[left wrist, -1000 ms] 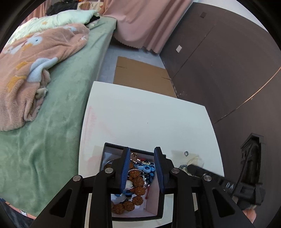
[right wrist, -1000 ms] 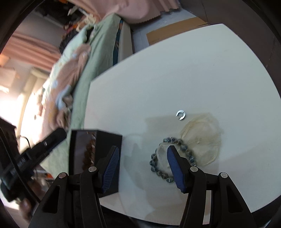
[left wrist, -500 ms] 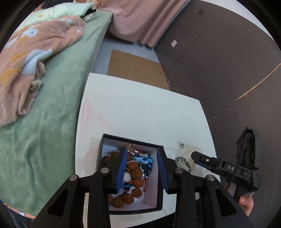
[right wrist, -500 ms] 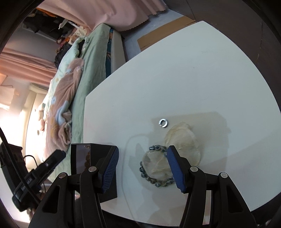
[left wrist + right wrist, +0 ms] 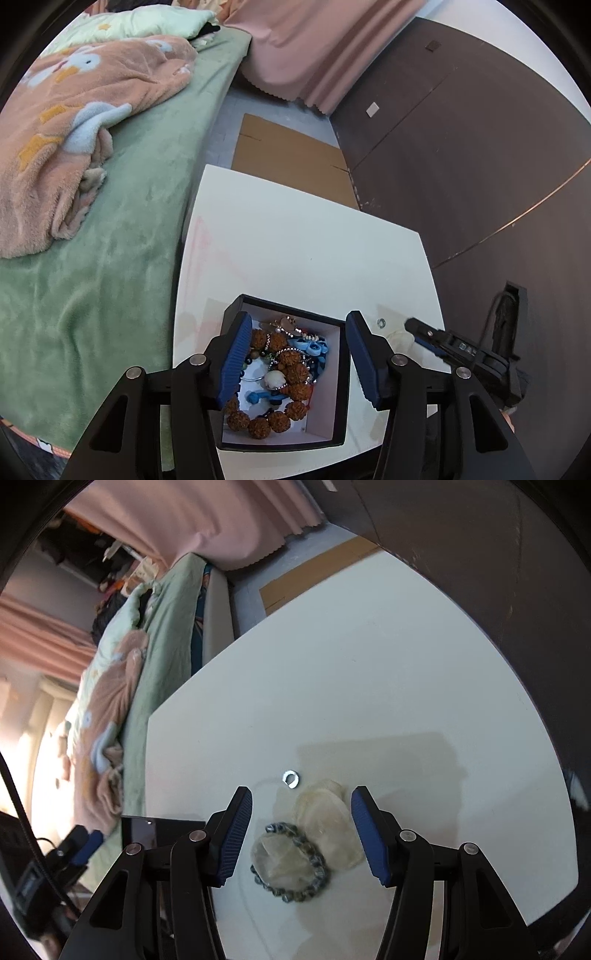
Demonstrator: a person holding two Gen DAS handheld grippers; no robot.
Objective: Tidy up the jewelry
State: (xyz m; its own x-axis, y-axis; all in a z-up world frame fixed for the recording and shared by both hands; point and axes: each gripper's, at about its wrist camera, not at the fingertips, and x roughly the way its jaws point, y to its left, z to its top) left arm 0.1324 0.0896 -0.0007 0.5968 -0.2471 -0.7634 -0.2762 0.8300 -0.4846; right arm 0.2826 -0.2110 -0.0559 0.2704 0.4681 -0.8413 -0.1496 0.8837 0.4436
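Note:
A black jewelry box [image 5: 341, 387] with a white inside stands at the near edge of the white table [image 5: 295, 251]. It holds brown bead bracelets [image 5: 291, 363] and blue pieces. My left gripper [image 5: 295, 360] is open and empty above the box. My right gripper [image 5: 301, 840] is open and empty over a dark grey bead bracelet [image 5: 291, 860] that lies on a clear plastic bag [image 5: 328, 827]. A small silver ring [image 5: 291, 778] lies just beyond it. The box's side [image 5: 162, 830] shows to the left in the right wrist view.
A bed with a green cover [image 5: 110, 229] and a pink blanket [image 5: 74, 110] runs along the table's left side. Flat cardboard [image 5: 288, 158] lies on the floor beyond. A dark wall [image 5: 480, 147] stands to the right. Pink curtains [image 5: 314, 44] hang behind.
My left gripper has opened wider and risen above the box. My right gripper has moved forward, so the grey bracelet now lies between its fingers.

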